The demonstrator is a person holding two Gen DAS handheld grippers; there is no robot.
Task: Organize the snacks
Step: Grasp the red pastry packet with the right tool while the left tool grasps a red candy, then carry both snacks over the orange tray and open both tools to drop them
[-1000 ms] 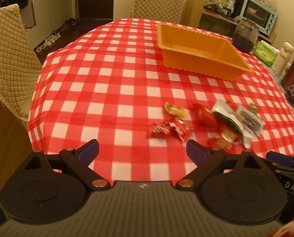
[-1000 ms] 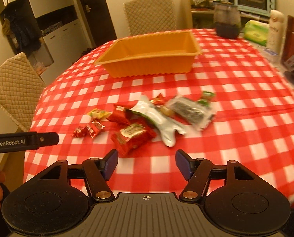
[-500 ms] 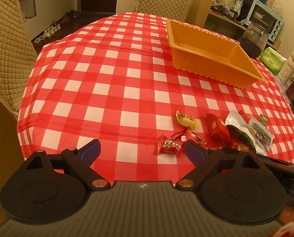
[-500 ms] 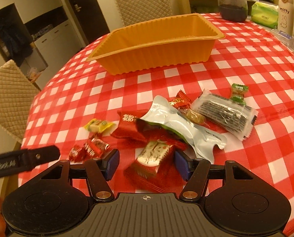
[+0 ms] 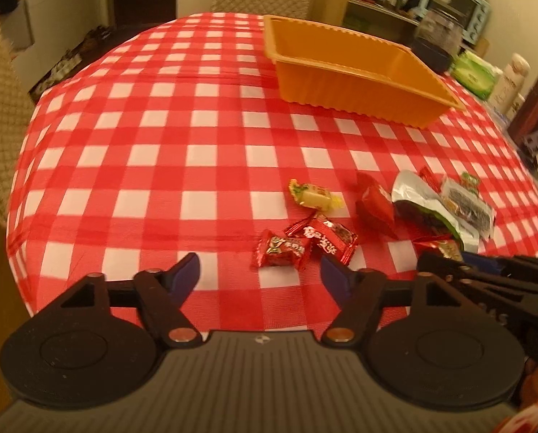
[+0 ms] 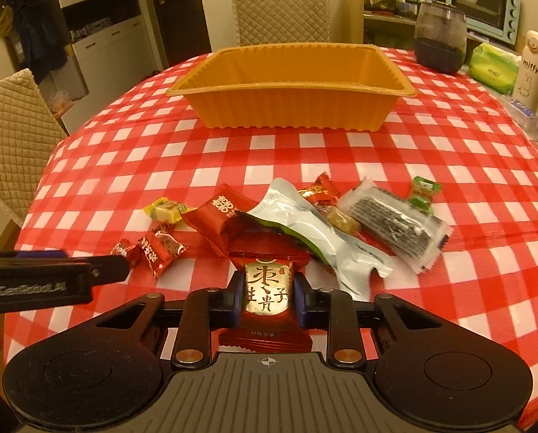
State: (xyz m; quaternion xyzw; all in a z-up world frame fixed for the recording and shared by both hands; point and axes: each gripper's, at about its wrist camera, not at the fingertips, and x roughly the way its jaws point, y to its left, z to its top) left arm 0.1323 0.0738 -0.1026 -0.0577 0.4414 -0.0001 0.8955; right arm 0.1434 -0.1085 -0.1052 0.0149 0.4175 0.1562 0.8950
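Observation:
A pile of wrapped snacks lies on the red-checked tablecloth (image 6: pixel 341 151), in front of an empty orange tray (image 6: pixel 287 108) (image 5: pixel 359 83). My right gripper (image 6: pixel 267 288) is shut on a red packet with a gold label (image 6: pixel 267 285); its jaws are still closing, pads pressing both sides. My left gripper (image 5: pixel 259 265) is open and its jaws are closing. A small red candy (image 5: pixel 281 252) sits just ahead between its fingertips, untouched, with a second red candy (image 5: pixel 332 238) beside it. A yellow candy (image 5: pixel 314 195), a red pouch (image 6: pixel 222 213), a silver-green packet (image 6: pixel 315 231) and a dark clear-wrapped bar (image 6: pixel 395 227) lie loose.
Quilted chairs stand at the left (image 6: pixel 12 137) and behind the table (image 6: pixel 281 11). A dark glass jar (image 6: pixel 438 39), a green tissue pack (image 6: pixel 492 68) and a white bottle (image 6: pixel 530 68) line the far right. The table edge runs close below both grippers.
The right gripper moved in over the red gold-labelled packet and closed on it. The left gripper sank toward the two small red candies and its jaws narrowed.

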